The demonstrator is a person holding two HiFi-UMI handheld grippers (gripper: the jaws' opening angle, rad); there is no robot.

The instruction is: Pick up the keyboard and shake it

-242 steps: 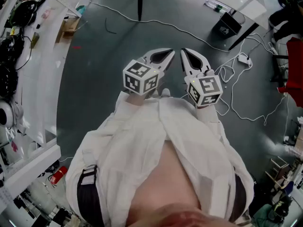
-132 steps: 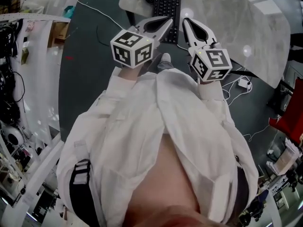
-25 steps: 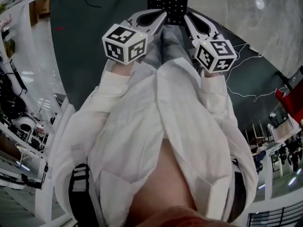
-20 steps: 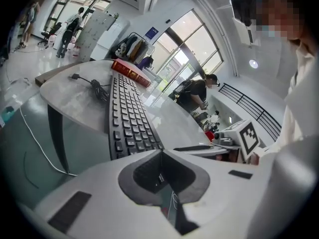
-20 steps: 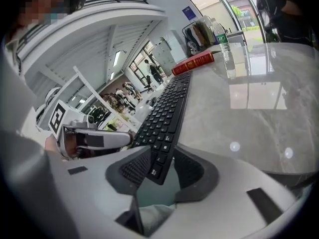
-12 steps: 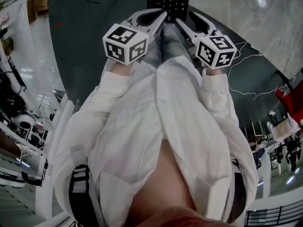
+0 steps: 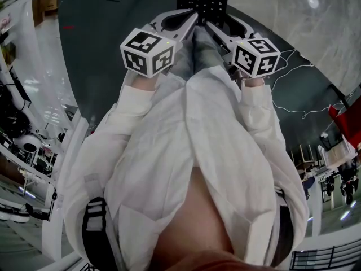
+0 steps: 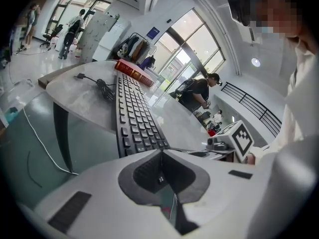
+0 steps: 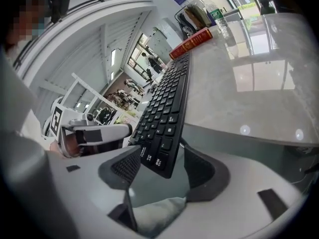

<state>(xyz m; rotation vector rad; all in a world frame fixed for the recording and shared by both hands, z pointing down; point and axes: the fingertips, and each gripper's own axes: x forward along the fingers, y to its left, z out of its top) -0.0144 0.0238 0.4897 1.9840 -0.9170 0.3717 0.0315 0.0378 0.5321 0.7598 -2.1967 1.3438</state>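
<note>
One keyboard (image 9: 167,108) lies on bench (image 9: 249,98), near end overhanging edge. Your left gripper (image 8: 160,153): fingers together, empty. Your right gripper (image 9: 162,151): fingers apart, just been opening, keyboard's near corner between them, not clamped.

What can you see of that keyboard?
The keyboard is black, long and slim, plastic-looking, with flat keys lettered in white. It lies on a pale marble-like table, its near end jutting over the edge. That end's corner sits between the jaws of the right hand-held gripper, which have just been opening; the pads are not pressing it.
</note>
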